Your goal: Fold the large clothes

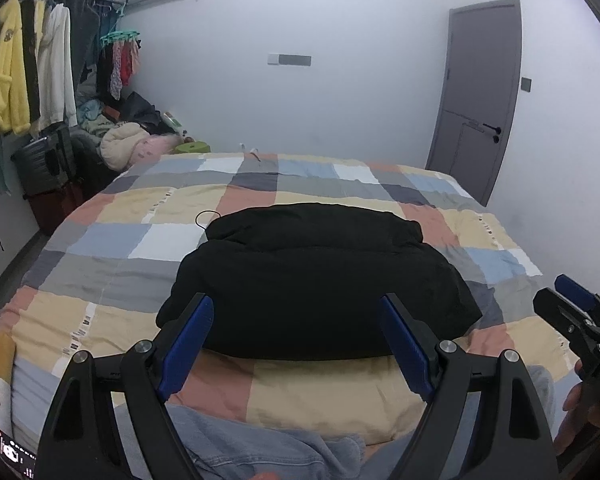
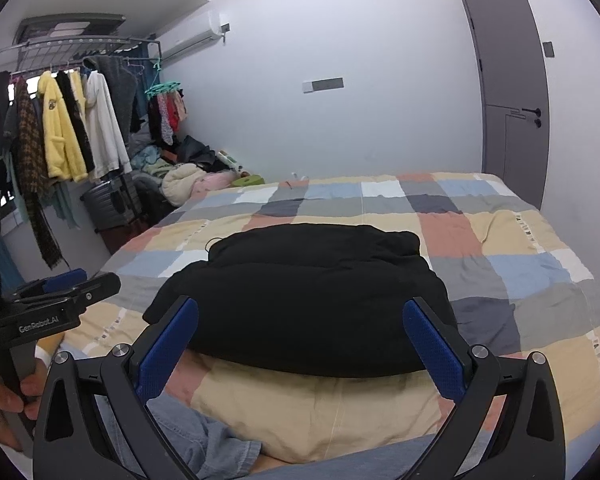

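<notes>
Black padded jacket [image 1: 316, 280] lies folded on the checked bed [image 1: 100, 320], just ahead of you.
Both tongs, left [image 1: 296, 344] and right [image 2: 300, 352], hang spread and empty; it looks soft, bulky, springy, so pinch a thick near hem edge.

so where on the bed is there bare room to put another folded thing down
Free: the checked bedspread right of the black folded garment, out to the edge by the grey door; the left strip towards the clothes rack; the far band below the wall. Crowded: the near edge, where both open hand-held grippers hover, and the heaped corner beyond the bed.
</notes>
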Available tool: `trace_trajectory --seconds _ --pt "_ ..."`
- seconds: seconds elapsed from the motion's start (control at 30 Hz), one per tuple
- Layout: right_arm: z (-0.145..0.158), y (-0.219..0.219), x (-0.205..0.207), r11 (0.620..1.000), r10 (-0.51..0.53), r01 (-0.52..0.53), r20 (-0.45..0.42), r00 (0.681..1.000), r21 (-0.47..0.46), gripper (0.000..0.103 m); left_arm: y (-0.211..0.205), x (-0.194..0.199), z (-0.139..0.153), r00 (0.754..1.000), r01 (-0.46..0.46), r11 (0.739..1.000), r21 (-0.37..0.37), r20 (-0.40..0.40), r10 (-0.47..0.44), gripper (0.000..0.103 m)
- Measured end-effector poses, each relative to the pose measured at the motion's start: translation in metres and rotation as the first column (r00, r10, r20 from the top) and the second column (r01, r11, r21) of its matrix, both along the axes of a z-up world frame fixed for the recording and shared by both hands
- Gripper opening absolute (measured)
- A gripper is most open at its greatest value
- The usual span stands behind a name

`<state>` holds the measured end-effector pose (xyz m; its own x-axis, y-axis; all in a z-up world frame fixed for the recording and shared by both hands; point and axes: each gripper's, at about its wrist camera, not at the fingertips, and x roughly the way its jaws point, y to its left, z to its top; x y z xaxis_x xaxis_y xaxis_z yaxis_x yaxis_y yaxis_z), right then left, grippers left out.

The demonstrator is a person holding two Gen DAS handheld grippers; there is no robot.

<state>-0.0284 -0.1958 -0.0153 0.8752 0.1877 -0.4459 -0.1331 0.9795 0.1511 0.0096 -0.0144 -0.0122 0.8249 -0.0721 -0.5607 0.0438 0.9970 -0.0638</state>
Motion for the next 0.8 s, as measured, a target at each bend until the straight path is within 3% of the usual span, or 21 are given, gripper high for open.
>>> trace_trajectory --seconds 0.8 --pt "-0.0031 0.0037 -0.0037 1.000 -0.019 0.019 -0.004 1.000 -0.019 0.103 0.0053 0.0011 -0.0027 1.000 -0.006 1.000 -0.015 -0.010 0.006 0.085"
